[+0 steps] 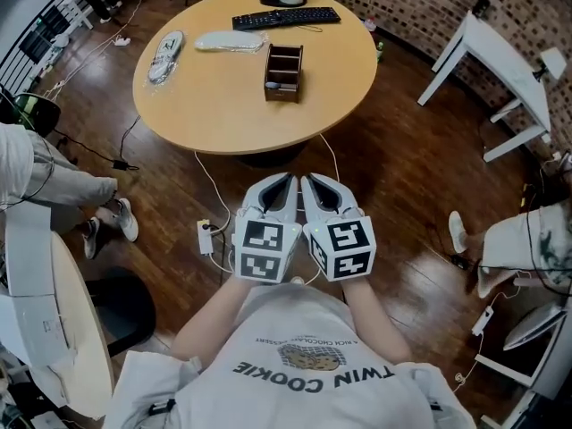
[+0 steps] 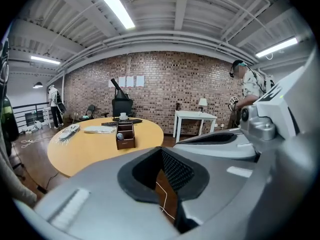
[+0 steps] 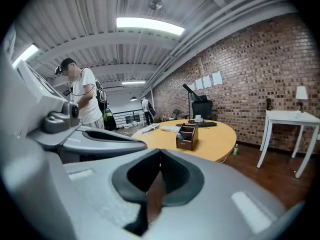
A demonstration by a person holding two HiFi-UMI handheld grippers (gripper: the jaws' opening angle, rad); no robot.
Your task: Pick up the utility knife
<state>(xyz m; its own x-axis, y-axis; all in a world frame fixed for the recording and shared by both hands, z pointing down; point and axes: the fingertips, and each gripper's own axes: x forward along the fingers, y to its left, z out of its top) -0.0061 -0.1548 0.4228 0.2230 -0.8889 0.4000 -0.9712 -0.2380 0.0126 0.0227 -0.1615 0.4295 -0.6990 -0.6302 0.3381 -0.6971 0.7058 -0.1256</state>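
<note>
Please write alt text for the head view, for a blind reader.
A person holds the grey left gripper and grey right gripper side by side, both shut and empty, before a round wooden table bearing a brown compartment box and black keyboard.

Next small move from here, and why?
Likely carry both tools forward to the round table: the left tool and right tool are shut, empty, over the floor short of its edge; no knife is clearly visible, perhaps in the wooden organizer.
</note>
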